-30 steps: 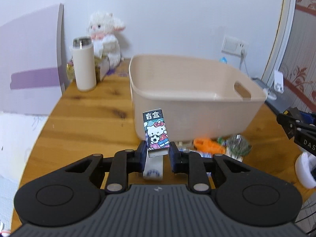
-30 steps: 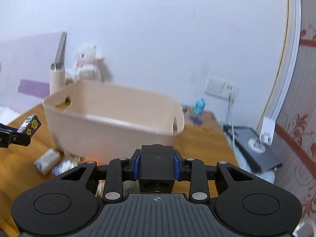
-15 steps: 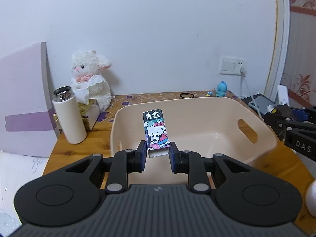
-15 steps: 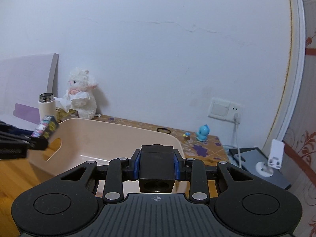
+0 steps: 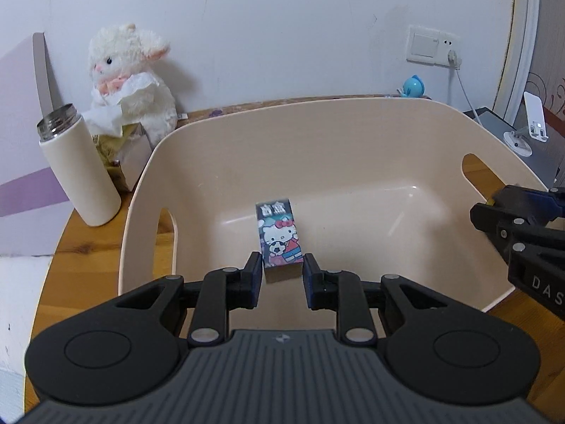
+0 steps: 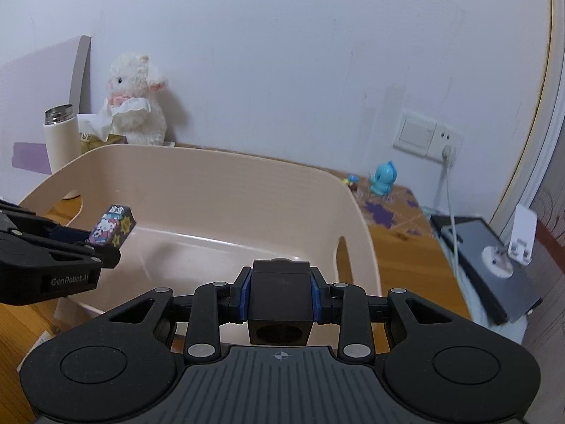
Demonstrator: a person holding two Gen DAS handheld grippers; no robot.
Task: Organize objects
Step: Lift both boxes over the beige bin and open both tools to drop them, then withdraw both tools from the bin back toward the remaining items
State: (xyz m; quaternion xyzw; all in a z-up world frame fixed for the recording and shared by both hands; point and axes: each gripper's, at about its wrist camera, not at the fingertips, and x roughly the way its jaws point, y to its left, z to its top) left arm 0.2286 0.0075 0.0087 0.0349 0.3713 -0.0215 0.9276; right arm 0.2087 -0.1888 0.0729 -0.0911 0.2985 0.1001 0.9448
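**Clerk:** Two grippers, one basin [image 5: 317,104]. Item one?

**Checker:** Left gripper [image 5: 282,265], over the near wall of the basin. Jaws narrow, one pad at each long side of the blind box [image 5: 280,238]. They appear to grip it, though at this angle I cannot swear that both pads touch.

**Clerk:** Box position and heading?

**Checker:** Above the basin floor, well inside the rim. Long axis runs forward along the fingers, title end farthest from the gripper, cat print facing up. The right wrist view shows the far end tilted upward.

**Clerk:** Room around it?

**Checker:** Bare floor on both sides and ahead. Side walls and far wall well apart from the box; near wall just below the fingers.

**Clerk:** Item two?

**Checker:** Right gripper [image 6: 281,282], near the basin's right end, by the handle cutout [image 5: 476,169]. Jaws clamped on a black cube [image 6: 280,304], its round hole facing the camera.

**Clerk:** Surroundings?

**Checker:** Wooden worktop [image 5: 81,243]. White flask [image 5: 79,169] just beside the basin's left end, apart from it. Plush lamb [image 5: 130,77] behind the flask, against the wall.
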